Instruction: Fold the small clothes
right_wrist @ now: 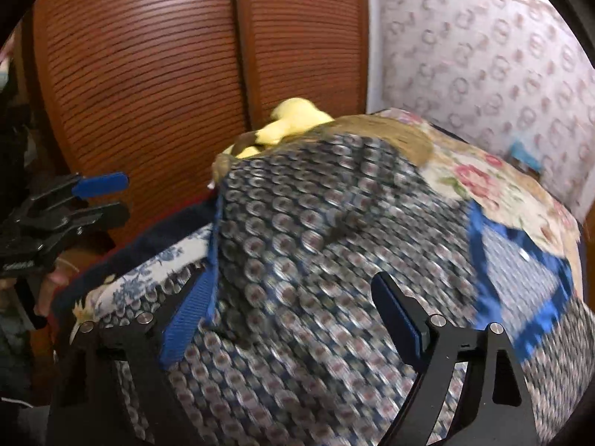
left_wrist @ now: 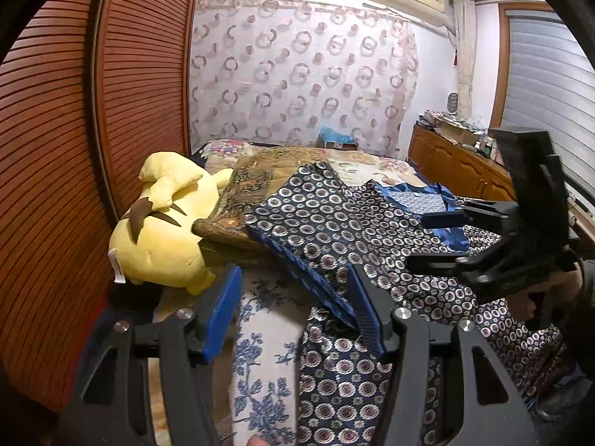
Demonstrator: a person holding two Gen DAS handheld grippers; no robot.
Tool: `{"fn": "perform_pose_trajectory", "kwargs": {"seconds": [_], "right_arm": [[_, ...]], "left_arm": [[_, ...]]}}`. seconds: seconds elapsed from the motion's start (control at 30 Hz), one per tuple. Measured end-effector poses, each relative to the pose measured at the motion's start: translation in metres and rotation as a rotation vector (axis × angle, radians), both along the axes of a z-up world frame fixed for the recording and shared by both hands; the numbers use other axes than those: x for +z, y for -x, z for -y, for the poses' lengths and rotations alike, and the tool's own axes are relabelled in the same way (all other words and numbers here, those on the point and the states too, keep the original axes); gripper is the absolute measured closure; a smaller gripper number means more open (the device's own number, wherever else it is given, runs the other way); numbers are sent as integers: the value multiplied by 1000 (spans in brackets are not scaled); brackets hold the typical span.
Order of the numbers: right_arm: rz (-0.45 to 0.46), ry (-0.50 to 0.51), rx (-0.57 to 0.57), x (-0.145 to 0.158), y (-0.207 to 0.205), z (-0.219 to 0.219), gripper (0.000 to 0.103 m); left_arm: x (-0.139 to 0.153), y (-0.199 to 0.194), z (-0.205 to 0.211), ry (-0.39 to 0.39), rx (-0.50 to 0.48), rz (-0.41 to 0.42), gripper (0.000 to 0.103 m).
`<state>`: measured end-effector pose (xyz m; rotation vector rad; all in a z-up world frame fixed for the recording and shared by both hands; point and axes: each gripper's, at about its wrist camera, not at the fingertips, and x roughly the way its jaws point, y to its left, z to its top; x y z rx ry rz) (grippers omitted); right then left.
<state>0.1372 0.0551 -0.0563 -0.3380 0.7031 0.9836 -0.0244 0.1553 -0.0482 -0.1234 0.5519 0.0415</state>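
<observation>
The patterned garment (left_wrist: 334, 223) sprawls unfolded across the bed (left_wrist: 260, 334), centre frame; both the left tool (left_wrist: 293, 308) and right tool (right_wrist: 293, 312) gape empty. Folding seems barely begun.

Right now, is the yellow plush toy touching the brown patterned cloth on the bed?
Touching. The left wrist view shows the brown patterned cloth lying against the yellow plush toy, its edge pressed into the toy's side with no gap.

**Patterned garment on the bed**

A dark navy garment (left_wrist: 334, 223) (right_wrist: 316, 245) printed with small ringed medallions and trimmed in shiny blue (trim along its edges) lies spread and rumpled, one flap turned back to show paler lining; the right-wrist view is motion-blurred.
</observation>
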Motion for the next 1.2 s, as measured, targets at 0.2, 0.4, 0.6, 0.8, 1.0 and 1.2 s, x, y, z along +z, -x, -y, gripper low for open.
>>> {"fn": "perform_pose_trajectory", "kwargs": {"seconds": [0.2, 0.4, 0.6, 0.8, 1.0, 1.2], "right_arm": [[-37, -3, 55, -5, 5, -41, 18], [-1, 77, 99, -19, 12, -80, 22], [114, 199, 95, -36, 15, -102, 34], [164, 206, 35, -38, 4, -99, 83], [145, 108, -23, -20, -19, -73, 98], [107, 10, -244, -1, -49, -12, 94]], "left_arm": [[-1, 10, -12, -3, 30, 9, 44], [-4, 13, -26, 2, 66, 9, 43], [-7, 12, -27, -9, 78, -2, 42], [-12, 11, -26, -11, 73, -14, 42], [-15, 5, -20, -8, 55, -19, 42], [-18, 2, -16, -5, 38, -25, 42]]}}
